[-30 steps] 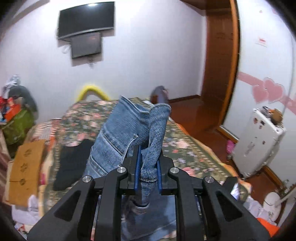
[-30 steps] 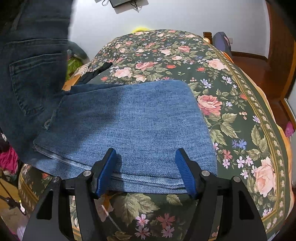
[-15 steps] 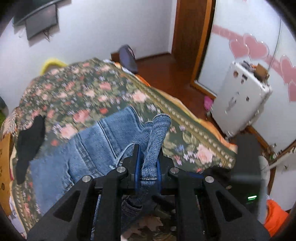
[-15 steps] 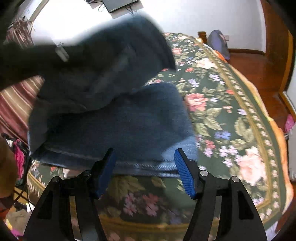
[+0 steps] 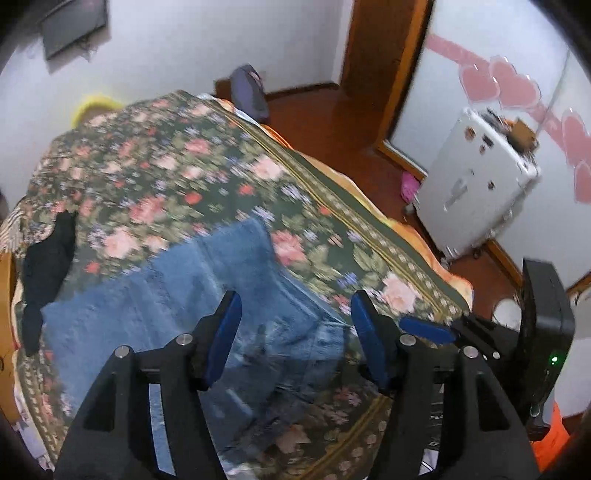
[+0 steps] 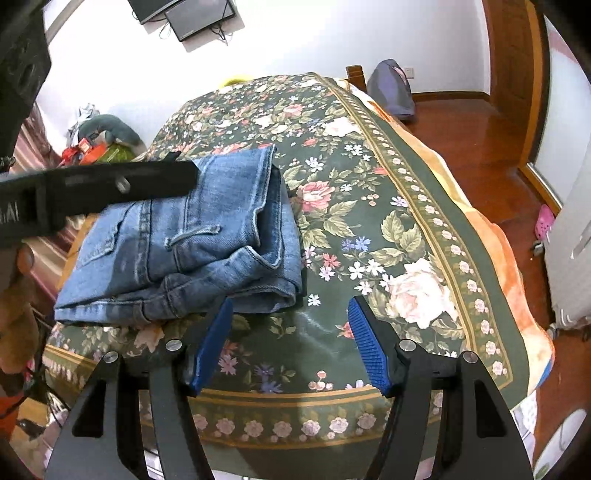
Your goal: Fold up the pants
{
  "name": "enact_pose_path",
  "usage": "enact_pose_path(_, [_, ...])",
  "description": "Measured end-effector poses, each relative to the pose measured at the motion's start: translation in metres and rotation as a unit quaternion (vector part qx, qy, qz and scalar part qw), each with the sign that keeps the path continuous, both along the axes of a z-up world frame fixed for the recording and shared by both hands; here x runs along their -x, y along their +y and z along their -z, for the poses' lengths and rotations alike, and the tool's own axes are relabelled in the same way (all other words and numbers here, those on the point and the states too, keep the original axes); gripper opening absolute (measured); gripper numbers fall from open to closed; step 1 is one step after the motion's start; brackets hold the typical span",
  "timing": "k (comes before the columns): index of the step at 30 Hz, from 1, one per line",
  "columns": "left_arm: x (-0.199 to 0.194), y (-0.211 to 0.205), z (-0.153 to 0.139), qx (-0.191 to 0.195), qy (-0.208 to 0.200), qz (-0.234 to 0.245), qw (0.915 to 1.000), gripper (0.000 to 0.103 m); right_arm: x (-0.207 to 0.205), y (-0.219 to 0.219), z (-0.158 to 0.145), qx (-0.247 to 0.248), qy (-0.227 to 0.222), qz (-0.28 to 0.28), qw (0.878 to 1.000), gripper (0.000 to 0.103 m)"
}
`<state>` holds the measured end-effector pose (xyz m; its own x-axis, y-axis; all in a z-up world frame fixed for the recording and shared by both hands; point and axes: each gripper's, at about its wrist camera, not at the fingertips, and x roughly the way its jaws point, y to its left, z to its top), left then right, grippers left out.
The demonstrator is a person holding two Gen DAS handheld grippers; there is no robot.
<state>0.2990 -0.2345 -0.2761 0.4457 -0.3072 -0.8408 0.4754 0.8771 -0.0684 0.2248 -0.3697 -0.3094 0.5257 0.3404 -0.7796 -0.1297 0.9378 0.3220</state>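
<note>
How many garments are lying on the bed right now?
2. The folded jeans lie near the bed's near edge, under the opening left gripper. A black garment lies by the bed's left edge. More may be hidden.

Only blurred white letters, perhaps "AI", on the left gripper [image 6: 96, 188].

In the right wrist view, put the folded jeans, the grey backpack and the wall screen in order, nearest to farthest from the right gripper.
From the right gripper:
1. Folded jeans, just ahead on its left, lying on the floral bed cover.
2. Grey backpack, past the bed's far right corner, on the floor.
3. Wall screen, high on the far wall, left of centre.
</note>
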Motion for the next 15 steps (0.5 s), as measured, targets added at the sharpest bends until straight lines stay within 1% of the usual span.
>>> enact_pose_path(2, [-0.007,0.021,-0.012,-0.010,-0.022,-0.020,0.9995,0.061,0.000,0.003,-0.003,0.000,-0.004,-0.005,1.000,0.061])
enact_pose_path(4, [-0.019,0.049,-0.023,-0.037,-0.045,-0.045,0.9973,0.062,0.000,0.009,-0.006,0.001,-0.008,-0.013,1.000,0.061])
enact_pose_path(6, [-0.037,0.083,-0.027,-0.062,-0.054,-0.077,0.9937,0.062,-0.001,0.015,-0.005,-0.002,-0.006,-0.020,1.000,0.061])
enact_pose_path(8, [-0.054,0.110,-0.023,-0.086,-0.050,-0.103,0.9897,0.062,-0.002,0.022,-0.002,-0.009,0.001,-0.027,1.000,0.061])
enact_pose_path(9, [-0.067,0.129,-0.017,-0.102,-0.044,-0.119,0.9867,0.062,-0.004,0.027,0.000,-0.013,0.006,-0.030,0.999,0.061])
enact_pose_path(11, [-0.084,0.152,-0.004,-0.119,-0.031,-0.136,0.9831,0.062,-0.007,0.036,0.003,-0.019,0.014,-0.035,0.999,0.061])
enact_pose_path(12, [-0.095,0.167,0.009,-0.127,-0.017,-0.144,0.9813,0.062,-0.007,0.040,0.005,-0.022,0.018,-0.039,0.999,0.061])
enact_pose_path(14, [-0.108,0.183,0.028,-0.141,0.001,-0.149,0.9786,0.062,-0.008,0.049,0.007,-0.033,0.026,-0.046,0.998,0.061])
enact_pose_path(15, [-0.114,0.193,0.043,-0.149,0.013,-0.154,0.9766,0.062,-0.009,0.053,0.008,-0.035,0.029,-0.048,0.998,0.061])
